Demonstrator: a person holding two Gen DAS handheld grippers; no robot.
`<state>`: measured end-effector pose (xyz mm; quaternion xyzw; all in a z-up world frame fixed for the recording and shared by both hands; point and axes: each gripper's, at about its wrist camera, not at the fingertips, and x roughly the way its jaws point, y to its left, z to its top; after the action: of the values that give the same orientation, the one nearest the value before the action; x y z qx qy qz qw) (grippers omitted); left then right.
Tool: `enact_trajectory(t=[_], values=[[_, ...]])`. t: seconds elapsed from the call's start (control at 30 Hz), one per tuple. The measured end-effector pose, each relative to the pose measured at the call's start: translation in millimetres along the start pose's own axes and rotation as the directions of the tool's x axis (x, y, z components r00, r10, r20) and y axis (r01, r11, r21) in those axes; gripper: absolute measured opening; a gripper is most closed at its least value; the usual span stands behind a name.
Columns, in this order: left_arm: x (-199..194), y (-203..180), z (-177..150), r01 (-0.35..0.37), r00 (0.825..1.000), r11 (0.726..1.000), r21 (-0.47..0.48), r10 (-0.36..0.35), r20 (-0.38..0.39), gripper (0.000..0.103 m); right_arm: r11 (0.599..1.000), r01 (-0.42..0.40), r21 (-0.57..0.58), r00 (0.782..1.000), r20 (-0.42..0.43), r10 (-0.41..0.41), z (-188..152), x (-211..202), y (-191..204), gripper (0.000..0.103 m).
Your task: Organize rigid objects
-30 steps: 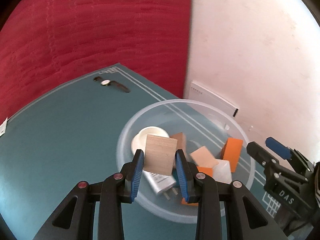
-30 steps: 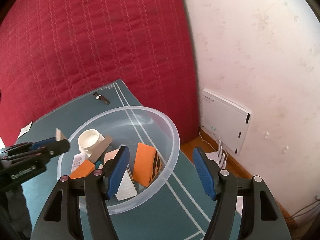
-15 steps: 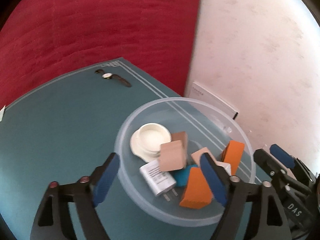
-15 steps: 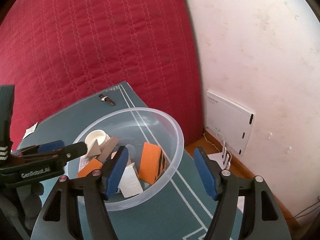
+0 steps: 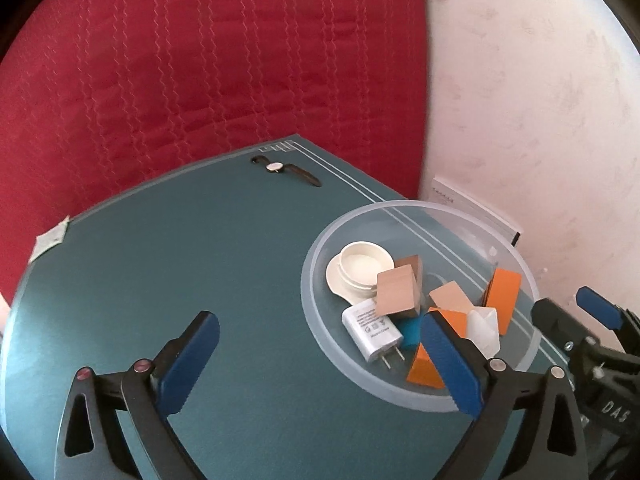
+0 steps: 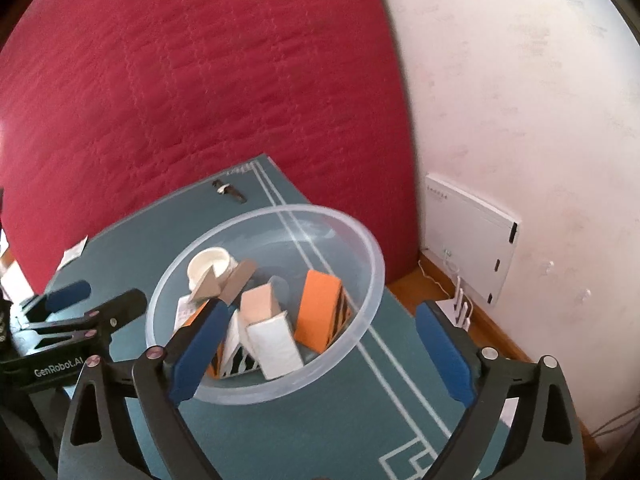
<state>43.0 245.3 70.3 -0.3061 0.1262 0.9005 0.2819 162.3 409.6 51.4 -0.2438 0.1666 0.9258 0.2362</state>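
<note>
A clear plastic bowl (image 5: 316, 280) (image 6: 360, 236) stands on the teal table at the right. It holds a tan wooden block (image 5: 396, 290), a white lid (image 5: 362, 266), a white charger plug (image 5: 370, 328), orange blocks (image 5: 502, 290) (image 6: 320, 308) and white blocks (image 6: 272, 340). My left gripper (image 5: 316, 364) is open and empty, left of the bowl over the table. My right gripper (image 6: 320, 350) is open and empty, its left finger in front of the bowl's near rim.
A wristwatch (image 5: 286, 170) lies near the table's far edge. A paper scrap (image 5: 50, 240) lies at the left edge. A red quilted cushion (image 5: 200, 60) backs the table. A white box (image 6: 472, 236) leans on the wall at the right.
My left gripper opened and let the tan wooden block fall into the bowl, then drew back to the left. The right gripper stayed open.
</note>
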Motion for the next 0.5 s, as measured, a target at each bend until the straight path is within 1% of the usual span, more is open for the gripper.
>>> enact_trajectory(t=[0.33,0.5], values=[[-25.9,0.5,-6.1,-0.069,0.996,0.998,-0.007,0.069,0.049,0.102,0.995,-0.007,-0.098,1.0,-0.025,0.005,-13.1,-12.7,19.4,0.096],[-31.4,4.0,-9.3,-0.074,0.996,0.997,-0.021,0.075,0.051,0.102,0.993,-0.013,-0.115,0.999,-0.04,0.008,-15.1,-13.2,21.9,0.097]])
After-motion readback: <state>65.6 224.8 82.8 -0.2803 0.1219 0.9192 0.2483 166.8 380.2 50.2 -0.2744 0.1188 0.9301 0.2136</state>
